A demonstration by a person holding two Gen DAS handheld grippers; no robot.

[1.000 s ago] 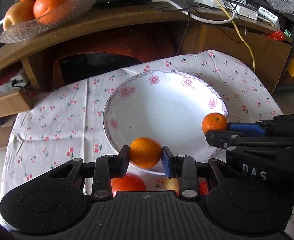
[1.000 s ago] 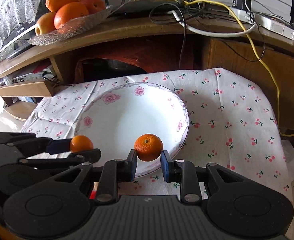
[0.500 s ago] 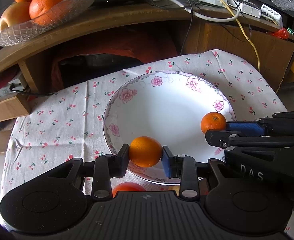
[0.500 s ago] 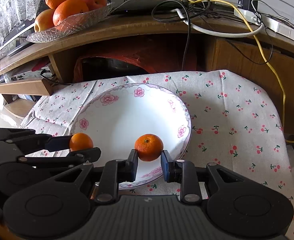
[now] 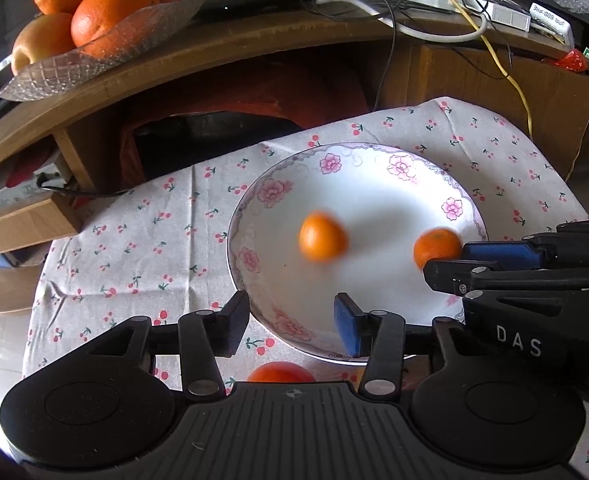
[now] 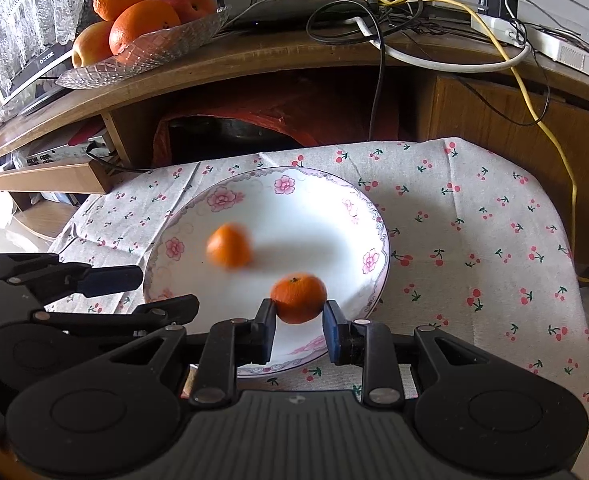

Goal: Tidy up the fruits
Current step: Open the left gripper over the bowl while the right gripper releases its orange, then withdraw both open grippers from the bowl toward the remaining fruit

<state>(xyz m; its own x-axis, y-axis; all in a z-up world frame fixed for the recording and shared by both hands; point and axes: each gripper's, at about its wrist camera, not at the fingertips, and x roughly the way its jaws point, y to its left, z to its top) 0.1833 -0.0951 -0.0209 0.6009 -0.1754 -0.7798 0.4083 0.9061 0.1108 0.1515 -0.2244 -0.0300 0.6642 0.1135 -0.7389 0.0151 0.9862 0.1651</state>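
Observation:
A white plate with a pink flower rim point(image 5: 374, 148) point(image 6: 378, 216) lies on a cherry-print cloth. One small orange point(image 5: 322, 236) point(image 6: 229, 250), blurred by motion, is loose in the plate's bowl. My left gripper point(image 5: 292, 312) point(image 6: 168, 289) stands open at the plate's near-left rim with nothing between its fingers. My right gripper point(image 6: 299, 307) point(image 5: 446, 260) is shut on a second mandarin point(image 6: 299, 298) point(image 5: 436, 248), held just over the plate's near-right part. A red fruit point(image 5: 280, 372) peeks out under the left gripper's body.
A glass dish point(image 5: 94, 60) point(image 6: 154, 56) of big oranges and apples sits on the wooden shelf behind. Cables and a power strip point(image 6: 534, 40) clutter the shelf's right side. The cloth point(image 6: 474, 240) right of the plate is bare.
My left gripper has opened and its orange has dropped, rolling toward the plate's middle. The right gripper keeps its hold on the mandarin and has barely shifted.

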